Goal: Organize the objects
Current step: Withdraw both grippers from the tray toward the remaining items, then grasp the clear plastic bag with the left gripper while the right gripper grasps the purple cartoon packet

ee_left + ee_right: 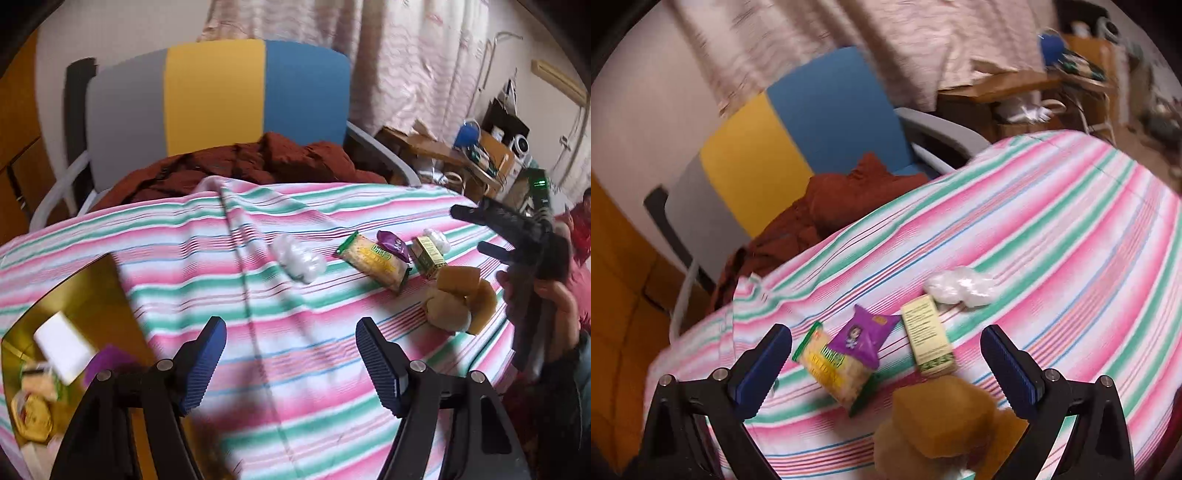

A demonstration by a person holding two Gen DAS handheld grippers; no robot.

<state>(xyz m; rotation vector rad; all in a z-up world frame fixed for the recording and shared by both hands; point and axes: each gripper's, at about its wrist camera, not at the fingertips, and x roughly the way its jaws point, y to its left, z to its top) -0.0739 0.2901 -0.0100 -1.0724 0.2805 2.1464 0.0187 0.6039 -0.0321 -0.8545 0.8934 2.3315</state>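
Both the left gripper (291, 354) and right gripper (886, 363) gape empty. The bread (942, 417) below the right one looks soft; squeezing hard could crush it or nudge the box (929, 339).

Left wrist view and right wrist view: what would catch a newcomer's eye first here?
The pink, green and white striped tablecloth fills both views. On it lies a cluster of snacks: a green cracker pack, a purple packet, a small yellow box and bagged bread rolls. To the left sits a gold box holding items, and behind the table a grey, yellow and blue chair.
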